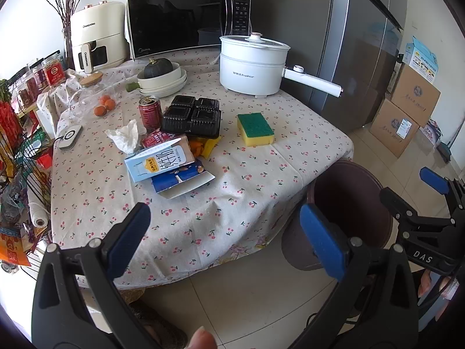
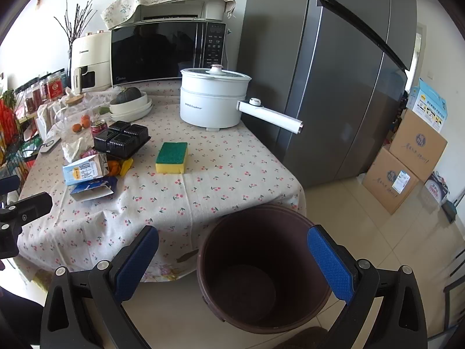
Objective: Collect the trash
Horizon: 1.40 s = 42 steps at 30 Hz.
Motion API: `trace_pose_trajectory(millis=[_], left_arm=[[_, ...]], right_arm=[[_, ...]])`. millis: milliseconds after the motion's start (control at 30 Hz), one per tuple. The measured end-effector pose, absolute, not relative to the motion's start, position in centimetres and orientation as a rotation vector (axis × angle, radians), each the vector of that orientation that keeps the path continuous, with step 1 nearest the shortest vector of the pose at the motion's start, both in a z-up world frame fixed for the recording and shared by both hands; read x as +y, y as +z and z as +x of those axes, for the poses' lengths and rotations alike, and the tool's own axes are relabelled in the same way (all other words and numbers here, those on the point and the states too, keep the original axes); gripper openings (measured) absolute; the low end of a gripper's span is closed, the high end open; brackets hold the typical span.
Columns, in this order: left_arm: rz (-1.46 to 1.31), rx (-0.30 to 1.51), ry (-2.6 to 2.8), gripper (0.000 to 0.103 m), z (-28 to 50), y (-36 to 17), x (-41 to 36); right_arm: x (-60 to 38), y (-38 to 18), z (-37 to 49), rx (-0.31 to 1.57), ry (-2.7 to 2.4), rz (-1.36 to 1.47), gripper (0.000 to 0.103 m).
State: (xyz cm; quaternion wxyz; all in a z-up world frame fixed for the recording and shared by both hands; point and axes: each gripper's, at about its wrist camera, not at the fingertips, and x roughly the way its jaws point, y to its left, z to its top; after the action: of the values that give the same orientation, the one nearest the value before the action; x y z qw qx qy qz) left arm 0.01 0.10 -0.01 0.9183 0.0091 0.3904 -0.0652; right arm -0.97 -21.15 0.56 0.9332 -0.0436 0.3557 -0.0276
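Trash (image 1: 171, 157) lay heaped on the left of your cherry-print table (image 1: 261, 180), cartons just beside the black tray (image 1: 191, 115) and red can (image 1: 150, 112). Your 2 grippers, left gripper (image 1: 226, 235) and right gripper (image 2: 232, 261), both gaped wide, holding nothing, near the brown bin (image 2: 255, 273).

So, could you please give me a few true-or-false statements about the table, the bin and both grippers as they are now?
1. The brown plastic bin stands on the floor, empty. True.
2. The left gripper grips a carton. False: open, holding nothing.
3. The green-and-yellow sponge lies inside the bin. False: it lies on the table.
4. The right gripper is open. True.
5. The black plastic tray sits beside the red drink can. True.
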Motion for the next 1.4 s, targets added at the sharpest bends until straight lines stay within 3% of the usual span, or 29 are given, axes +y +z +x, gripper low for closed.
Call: trace_pose_trajectory(millis=[1400], left_arm=[[-0.038,0.801,-0.071,0.102,3.3,1.7,3.2]], right_arm=[[-20.8,1.8,0.5,0.742,-0.056,-0.107,0.103]])
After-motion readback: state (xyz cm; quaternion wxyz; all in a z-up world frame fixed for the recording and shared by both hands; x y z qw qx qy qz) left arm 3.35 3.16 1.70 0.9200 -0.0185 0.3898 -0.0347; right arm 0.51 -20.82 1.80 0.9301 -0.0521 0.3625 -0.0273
